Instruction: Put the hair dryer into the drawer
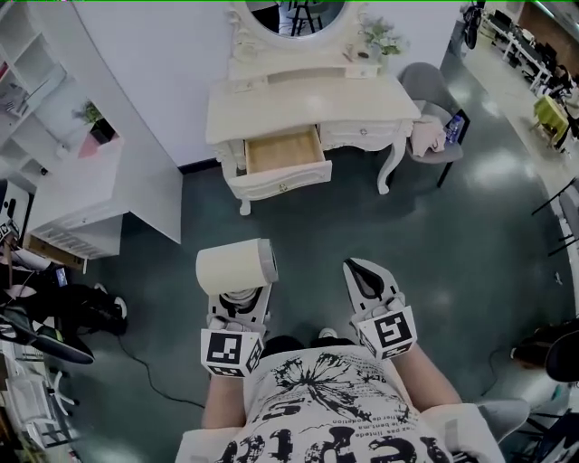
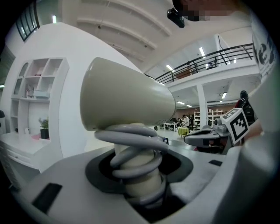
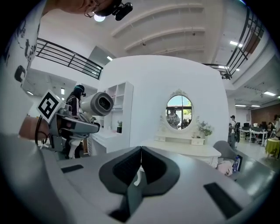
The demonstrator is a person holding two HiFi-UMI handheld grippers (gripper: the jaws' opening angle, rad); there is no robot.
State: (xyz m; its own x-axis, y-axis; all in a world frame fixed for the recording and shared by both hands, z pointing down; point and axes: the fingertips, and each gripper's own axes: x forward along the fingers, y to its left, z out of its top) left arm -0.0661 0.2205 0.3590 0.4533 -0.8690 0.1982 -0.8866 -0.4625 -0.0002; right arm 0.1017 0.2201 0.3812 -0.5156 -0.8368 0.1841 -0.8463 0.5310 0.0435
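Note:
A cream hair dryer with its grey cord wound round the handle stands upright in my left gripper, whose jaws are shut on the handle. The barrel fills the left gripper view and also shows in the right gripper view as the hair dryer. My right gripper is shut with its pads touching and nothing between them. Ahead stands a cream dressing table with its left drawer pulled open; the wooden inside looks bare.
An oval mirror and a small plant top the dressing table. A grey chair with a pink cloth stands at its right. White shelving is at the left. Dark green floor lies between me and the table.

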